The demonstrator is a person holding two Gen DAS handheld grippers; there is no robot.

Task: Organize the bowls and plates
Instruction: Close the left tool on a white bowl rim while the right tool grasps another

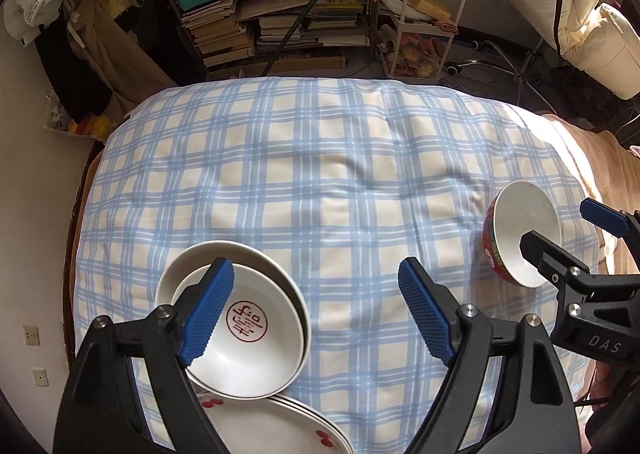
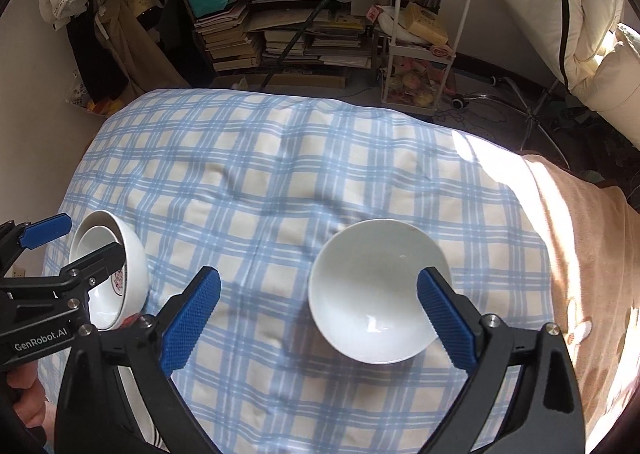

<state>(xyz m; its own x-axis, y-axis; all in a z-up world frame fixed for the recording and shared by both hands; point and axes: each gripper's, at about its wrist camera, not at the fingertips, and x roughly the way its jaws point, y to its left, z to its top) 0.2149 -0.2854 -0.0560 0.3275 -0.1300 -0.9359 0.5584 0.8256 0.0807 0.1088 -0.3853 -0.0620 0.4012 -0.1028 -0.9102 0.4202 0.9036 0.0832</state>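
Note:
Two nested white bowls (image 1: pixel 256 338), the inner one with a red round mark, sit on a stack of white plates with red fruit print (image 1: pixel 280 430) at the near left of the table. My left gripper (image 1: pixel 316 310) is open, its left finger over the inner bowl. A bowl, red outside and white inside (image 1: pixel 520 230), stands at the right; in the right wrist view it (image 2: pixel 376 294) lies between my fingers. My right gripper (image 2: pixel 320 314) is open, its right finger at the bowl's rim. The nested bowls show there too (image 2: pixel 120 266).
The table wears a blue and white checked cloth (image 1: pixel 320 182). A tan blanket (image 2: pixel 580 254) lies at its right edge. Behind the table are shelves of books (image 1: pixel 272 22), a white cart (image 1: pixel 428 14) and cushions (image 1: pixel 600 42).

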